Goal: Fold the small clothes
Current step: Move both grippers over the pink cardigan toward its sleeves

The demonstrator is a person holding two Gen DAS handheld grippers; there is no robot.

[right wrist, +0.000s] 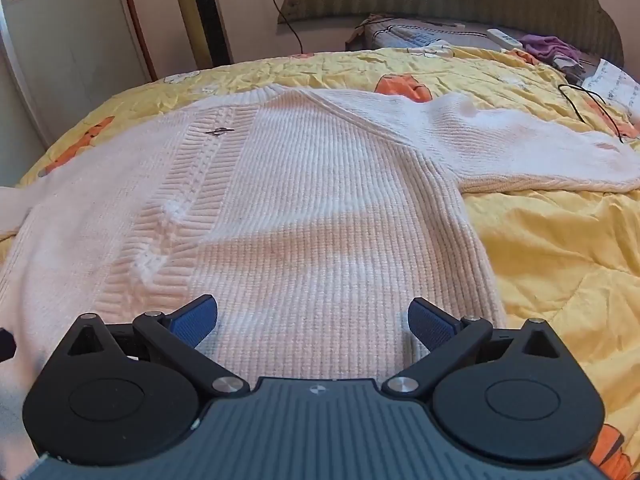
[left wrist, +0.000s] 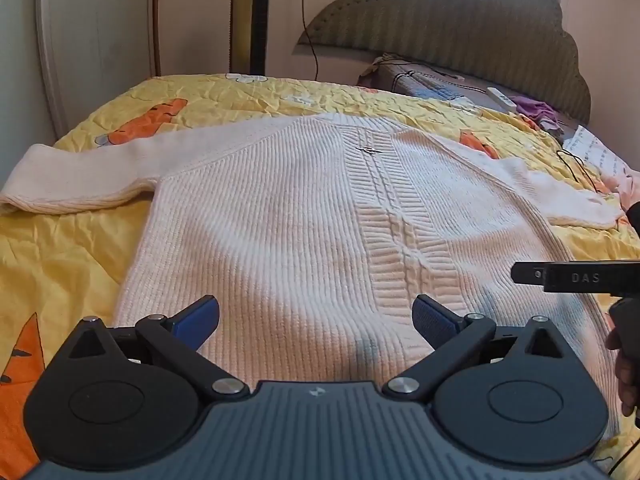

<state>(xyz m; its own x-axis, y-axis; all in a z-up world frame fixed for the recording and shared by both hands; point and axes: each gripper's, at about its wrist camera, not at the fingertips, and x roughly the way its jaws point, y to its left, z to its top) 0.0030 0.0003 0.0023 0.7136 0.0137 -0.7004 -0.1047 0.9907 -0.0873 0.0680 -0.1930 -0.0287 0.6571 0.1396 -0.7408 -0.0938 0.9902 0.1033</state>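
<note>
A pale pink ribbed knit sweater (left wrist: 288, 216) (right wrist: 312, 208) lies flat on the bed with both sleeves spread out sideways and a cable band running down its middle. My left gripper (left wrist: 316, 320) hovers open over the sweater's lower hem, left of the cable band, nothing between its blue pads (left wrist: 200, 320). My right gripper (right wrist: 312, 322) is open above the hem on the right half of the sweater, its blue pads (right wrist: 430, 324) apart and empty. In the left wrist view the right gripper's black body (left wrist: 576, 278) and a hand show at the right edge.
A yellow quilt (left wrist: 72, 248) (right wrist: 552, 248) with orange carrot prints covers the bed. At the padded headboard (left wrist: 460, 28) lie a pillow, a white power strip (right wrist: 504, 38), purple cloth (right wrist: 548, 46), papers and a black cord (right wrist: 592, 108). A wardrobe stands at the left.
</note>
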